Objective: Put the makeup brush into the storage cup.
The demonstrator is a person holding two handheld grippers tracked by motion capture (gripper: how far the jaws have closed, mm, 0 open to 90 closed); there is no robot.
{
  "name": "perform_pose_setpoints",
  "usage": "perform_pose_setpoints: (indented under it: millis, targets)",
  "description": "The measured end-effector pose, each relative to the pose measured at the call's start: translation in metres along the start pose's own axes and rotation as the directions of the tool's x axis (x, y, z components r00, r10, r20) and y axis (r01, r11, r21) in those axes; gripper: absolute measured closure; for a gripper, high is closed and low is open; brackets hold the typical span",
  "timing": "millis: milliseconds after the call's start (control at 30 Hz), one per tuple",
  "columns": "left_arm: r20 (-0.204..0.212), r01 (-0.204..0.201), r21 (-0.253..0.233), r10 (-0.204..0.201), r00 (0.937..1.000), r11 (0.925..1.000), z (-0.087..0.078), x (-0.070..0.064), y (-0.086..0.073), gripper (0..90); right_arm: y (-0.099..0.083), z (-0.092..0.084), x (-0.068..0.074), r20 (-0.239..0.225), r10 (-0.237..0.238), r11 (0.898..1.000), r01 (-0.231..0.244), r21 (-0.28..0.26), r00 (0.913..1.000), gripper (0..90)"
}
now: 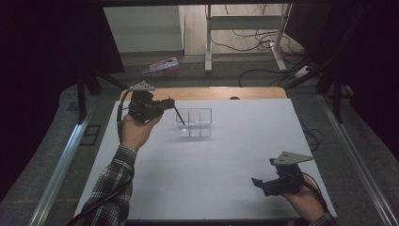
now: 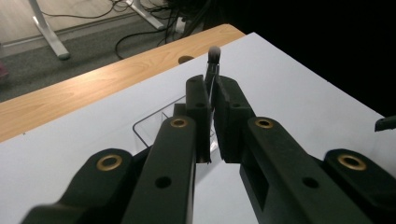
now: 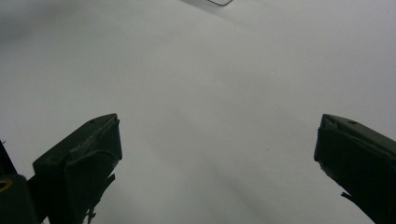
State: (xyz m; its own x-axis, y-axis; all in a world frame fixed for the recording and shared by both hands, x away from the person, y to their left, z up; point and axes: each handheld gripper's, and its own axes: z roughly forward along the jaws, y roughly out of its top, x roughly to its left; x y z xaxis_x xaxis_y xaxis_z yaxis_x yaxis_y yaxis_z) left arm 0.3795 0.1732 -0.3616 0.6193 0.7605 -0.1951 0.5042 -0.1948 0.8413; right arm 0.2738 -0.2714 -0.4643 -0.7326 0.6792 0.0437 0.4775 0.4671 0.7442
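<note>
My left gripper (image 1: 169,102) is held above the white table (image 1: 226,160) at the back left, shut on a thin dark brush (image 1: 179,115). The brush slants down toward a clear box with compartments (image 1: 194,123), its lower end at the box's left part. In the left gripper view the jaws (image 2: 212,91) pinch the brush, whose grey tip (image 2: 214,53) sticks out beyond them, and the clear box (image 2: 152,125) lies below. My right gripper (image 1: 261,183) rests low near the front right corner, open with nothing between its fingers (image 3: 217,135).
A wooden strip (image 1: 211,92) with a round hole (image 1: 234,98) runs along the table's far edge. On the floor beyond lie a pink packet (image 1: 162,66), desk legs (image 1: 207,42) and cables (image 1: 263,42). Metal rails (image 1: 61,165) flank the table.
</note>
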Motion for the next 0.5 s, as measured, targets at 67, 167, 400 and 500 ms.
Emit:
perform_pose_setpoints:
  millis: [67,167,400,500]
  targets:
    - [-0.008,0.000,-0.003,0.000,1.0000,1.0000,0.0014,0.0009,0.0006,85.5,-0.0003,0.0003,0.0002,0.001,-0.003,1.000,0.003,0.004,1.0000,1.0]
    - [-0.020,0.003,-0.005,-0.003,0.9998,1.0000,0.0034,0.0024,0.0011,85.5,-0.0004,0.0004,0.0006,0.001,-0.002,1.000,0.002,0.007,1.0000,1.0]
    - [-0.033,0.011,-0.017,-0.012,0.9994,0.9998,0.0083,0.0075,0.0018,85.5,-0.0003,0.0005,0.0009,0.001,-0.006,1.000,0.006,0.010,1.0000,1.0]
    - [-0.041,0.016,-0.019,-0.017,0.9990,0.9997,0.0098,0.0092,0.0019,85.5,-0.0004,0.0009,0.0012,0.000,-0.009,1.000,0.009,0.013,1.0000,1.1]
